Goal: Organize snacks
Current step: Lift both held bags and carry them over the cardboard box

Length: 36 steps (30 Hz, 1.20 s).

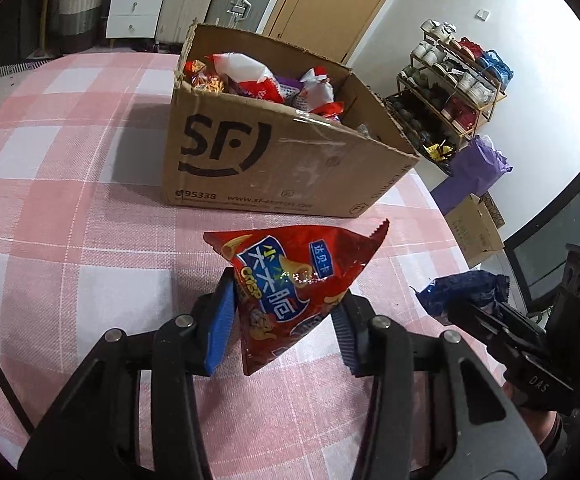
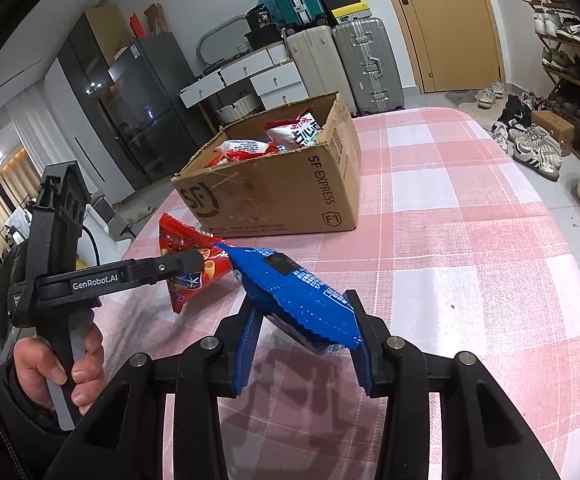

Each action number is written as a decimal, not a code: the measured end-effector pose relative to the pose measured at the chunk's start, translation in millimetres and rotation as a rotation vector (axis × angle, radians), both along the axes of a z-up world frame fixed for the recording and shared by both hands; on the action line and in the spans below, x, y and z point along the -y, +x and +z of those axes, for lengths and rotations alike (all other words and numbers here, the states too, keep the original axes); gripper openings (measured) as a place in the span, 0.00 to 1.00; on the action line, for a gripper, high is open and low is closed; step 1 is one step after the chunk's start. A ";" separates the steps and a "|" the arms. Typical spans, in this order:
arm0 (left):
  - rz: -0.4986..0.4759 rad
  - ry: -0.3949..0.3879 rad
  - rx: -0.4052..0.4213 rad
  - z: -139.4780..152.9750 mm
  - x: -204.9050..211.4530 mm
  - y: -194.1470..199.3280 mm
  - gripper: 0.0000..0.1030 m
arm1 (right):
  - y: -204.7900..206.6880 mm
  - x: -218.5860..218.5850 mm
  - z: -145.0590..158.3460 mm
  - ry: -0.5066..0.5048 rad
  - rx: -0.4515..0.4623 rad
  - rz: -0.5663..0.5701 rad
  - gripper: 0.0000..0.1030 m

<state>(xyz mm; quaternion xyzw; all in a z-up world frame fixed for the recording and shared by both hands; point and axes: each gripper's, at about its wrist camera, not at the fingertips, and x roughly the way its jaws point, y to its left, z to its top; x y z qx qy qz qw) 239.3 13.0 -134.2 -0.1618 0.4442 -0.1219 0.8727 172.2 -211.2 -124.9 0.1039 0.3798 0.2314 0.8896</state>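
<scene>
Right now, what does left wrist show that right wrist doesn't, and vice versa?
Left wrist only: the front print of the red snack bag clamped in the left gripper, and a purple bag by the shoe rack.

Right wrist only: the hand on the left gripper's handle, a dark glass cabinet, and the box's SF EXPRESS side.

Both: the open cardboard box of snacks on the pink checked tablecloth, the suitcases, the door, and the blue snack bag in the right gripper.
</scene>
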 end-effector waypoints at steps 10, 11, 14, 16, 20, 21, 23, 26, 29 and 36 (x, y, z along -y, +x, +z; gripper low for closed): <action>-0.010 0.018 0.040 29.3 -3.4 -32.6 0.40 | -14.2 -8.4 12.7 0.004 0.031 0.014 0.40; -0.011 0.022 0.047 34.4 -4.1 -36.8 0.40 | -16.4 -9.9 15.2 0.004 0.037 0.017 0.40; -0.020 0.032 0.067 49.8 -2.3 -47.8 0.40 | -23.0 -13.8 24.1 0.005 0.059 0.024 0.40; -0.026 0.053 0.073 60.3 -1.4 -55.4 0.40 | -27.6 -15.3 29.6 0.006 0.076 0.023 0.40; -0.038 0.066 0.092 82.4 0.1 -69.0 0.40 | -38.7 -20.5 40.6 0.008 0.104 0.032 0.40; -0.040 0.066 0.095 88.6 0.2 -72.2 0.40 | -42.6 -22.6 43.7 0.006 0.114 0.035 0.40; -0.046 0.071 0.105 97.4 -2.8 -75.3 0.40 | -48.5 -24.9 49.5 0.006 0.128 0.036 0.40; -0.055 0.074 0.127 115.7 -4.7 -84.9 0.40 | -57.3 -29.3 62.5 0.003 0.161 0.051 0.40; -0.057 0.071 0.144 134.2 -7.6 -91.8 0.40 | -63.3 -31.8 77.7 -0.001 0.200 0.063 0.40; -0.077 0.070 0.152 172.0 -16.8 -93.5 0.40 | -63.1 -39.6 120.3 -0.015 0.270 0.108 0.40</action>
